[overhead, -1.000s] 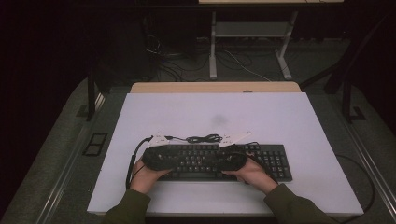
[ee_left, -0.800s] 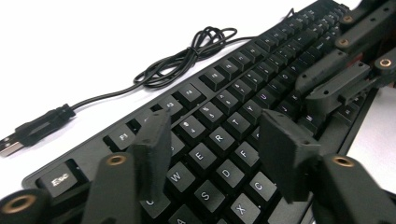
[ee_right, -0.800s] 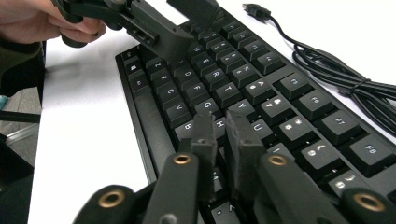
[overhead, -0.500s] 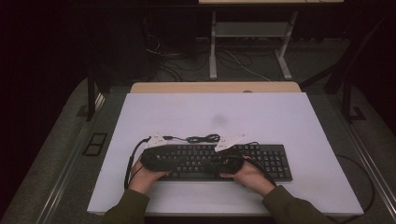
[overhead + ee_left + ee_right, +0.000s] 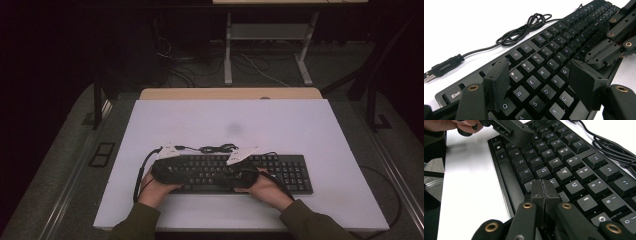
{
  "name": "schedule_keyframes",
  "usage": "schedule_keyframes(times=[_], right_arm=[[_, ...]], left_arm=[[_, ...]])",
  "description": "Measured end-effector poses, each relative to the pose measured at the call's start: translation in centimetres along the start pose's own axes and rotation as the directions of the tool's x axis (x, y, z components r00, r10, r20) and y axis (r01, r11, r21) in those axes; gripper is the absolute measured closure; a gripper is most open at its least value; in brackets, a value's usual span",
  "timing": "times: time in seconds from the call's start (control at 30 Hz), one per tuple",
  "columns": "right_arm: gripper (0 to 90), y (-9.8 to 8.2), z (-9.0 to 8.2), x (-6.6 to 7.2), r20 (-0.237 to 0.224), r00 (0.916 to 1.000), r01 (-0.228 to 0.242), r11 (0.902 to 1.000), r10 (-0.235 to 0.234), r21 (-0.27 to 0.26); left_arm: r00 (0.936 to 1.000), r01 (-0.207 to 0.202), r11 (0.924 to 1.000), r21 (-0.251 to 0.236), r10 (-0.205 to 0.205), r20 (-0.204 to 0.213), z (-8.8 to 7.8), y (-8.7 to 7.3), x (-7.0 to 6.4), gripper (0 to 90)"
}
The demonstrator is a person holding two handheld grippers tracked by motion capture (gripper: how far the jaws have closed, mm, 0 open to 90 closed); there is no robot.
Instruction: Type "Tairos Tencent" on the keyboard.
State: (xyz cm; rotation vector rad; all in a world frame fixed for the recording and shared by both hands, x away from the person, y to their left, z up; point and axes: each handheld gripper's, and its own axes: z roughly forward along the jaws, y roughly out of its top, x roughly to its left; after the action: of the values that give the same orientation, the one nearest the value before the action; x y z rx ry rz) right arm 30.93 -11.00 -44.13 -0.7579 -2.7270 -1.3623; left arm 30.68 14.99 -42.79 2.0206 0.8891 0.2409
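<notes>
A black keyboard [image 5: 285,172] lies along the near side of the white table [image 5: 240,125]. My left gripper [image 5: 541,82] hovers low over its left letter keys [image 5: 541,72]. Its jaws have just been opening and now stand apart, with keys below them and nothing gripped. From the right, my right gripper [image 5: 545,192] reaches in over the middle keys, its pads [image 5: 550,191] pressed together with nothing between them. In the high view the left gripper [image 5: 192,172] and right gripper [image 5: 225,176] face each other over the keyboard.
The keyboard's black cable [image 5: 524,32] lies coiled on the table behind it, ending in a loose USB plug [image 5: 439,68]. A wooden strip [image 5: 230,93] edges the table's far side. Beyond it are desk legs [image 5: 228,55] and floor cables.
</notes>
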Motion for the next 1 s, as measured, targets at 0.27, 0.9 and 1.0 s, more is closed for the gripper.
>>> schedule_keyframes(times=[0.27,0.9,1.0], right_arm=[[88.4,-0.02,0.19,0.04,-0.001,1.0000,0.004,0.9999,-0.004,0.016],[86.8,0.14,-0.43,-0.03,-0.001,1.0000,0.004,0.9998,-0.004,-0.018],[82.8,0.21,-0.67,-0.12,0.000,1.0000,0.004,0.9994,-0.004,-0.034]], left_arm=[[1.0000,-0.006,1.0000,0.001,0.006,-0.003,0.02,-0.01,0.00,32.7],[0.9999,-0.010,0.9999,-0.010,0.009,-0.011,-0.02,0.09,0.02,33.1],[0.9999,-0.008,0.9999,-0.013,0.008,-0.012,0.02,0.20,-0.06,36.1]])
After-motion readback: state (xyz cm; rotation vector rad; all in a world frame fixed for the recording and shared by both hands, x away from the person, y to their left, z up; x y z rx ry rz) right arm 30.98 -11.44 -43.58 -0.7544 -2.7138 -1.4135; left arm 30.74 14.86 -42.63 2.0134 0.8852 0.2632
